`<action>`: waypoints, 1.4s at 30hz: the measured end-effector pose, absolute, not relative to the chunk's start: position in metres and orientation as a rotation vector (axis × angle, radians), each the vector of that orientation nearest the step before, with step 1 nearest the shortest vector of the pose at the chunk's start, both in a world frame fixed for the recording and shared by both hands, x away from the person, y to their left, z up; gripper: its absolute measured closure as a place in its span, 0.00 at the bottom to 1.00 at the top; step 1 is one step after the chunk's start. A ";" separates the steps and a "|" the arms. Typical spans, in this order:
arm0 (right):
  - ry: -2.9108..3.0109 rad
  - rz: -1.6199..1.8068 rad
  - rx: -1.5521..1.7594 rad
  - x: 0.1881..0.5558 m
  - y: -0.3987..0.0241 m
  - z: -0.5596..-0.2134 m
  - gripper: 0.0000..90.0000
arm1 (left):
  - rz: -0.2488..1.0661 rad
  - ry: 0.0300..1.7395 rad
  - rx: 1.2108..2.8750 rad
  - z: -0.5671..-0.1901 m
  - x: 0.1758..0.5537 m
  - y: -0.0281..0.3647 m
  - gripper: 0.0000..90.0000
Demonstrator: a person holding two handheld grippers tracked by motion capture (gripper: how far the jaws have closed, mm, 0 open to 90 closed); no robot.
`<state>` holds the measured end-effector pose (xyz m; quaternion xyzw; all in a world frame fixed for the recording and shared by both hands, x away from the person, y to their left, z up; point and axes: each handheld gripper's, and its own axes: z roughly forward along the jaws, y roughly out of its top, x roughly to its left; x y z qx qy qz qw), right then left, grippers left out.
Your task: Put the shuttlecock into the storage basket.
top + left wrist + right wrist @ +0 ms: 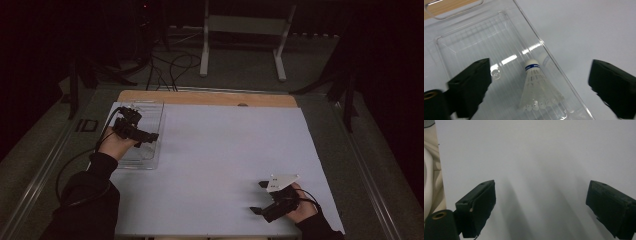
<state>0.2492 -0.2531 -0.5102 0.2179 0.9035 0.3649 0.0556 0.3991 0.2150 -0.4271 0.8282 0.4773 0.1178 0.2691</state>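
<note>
Hovering my left hand-held gripper [539, 82], jaws spread wide, over the shuttlecock [539, 87] lying in the clear tray [469, 32] lower centre; right hand-held gripper [540, 207] idles agape.

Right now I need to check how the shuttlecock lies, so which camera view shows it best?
The left gripper view: the shuttlecock lies on its side in the clear tray, cork end away from the camera, large and sharp. In the high view the tray is small and I cannot make the shuttlecock out there. The right gripper view faces bare white tabletop.
</note>
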 end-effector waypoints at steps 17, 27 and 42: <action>2.742 1.112 0.663 0.250 -0.254 -0.510 0.10 | 0.277 1.161 2.222 -0.414 0.393 0.204 0.00; 2.742 1.114 0.669 0.250 -0.253 -0.511 0.10 | 0.270 1.086 2.264 -0.412 0.390 0.190 0.00; 2.737 1.113 0.674 0.250 -0.255 -0.511 0.10 | 0.239 0.942 2.305 -0.408 0.384 0.168 0.00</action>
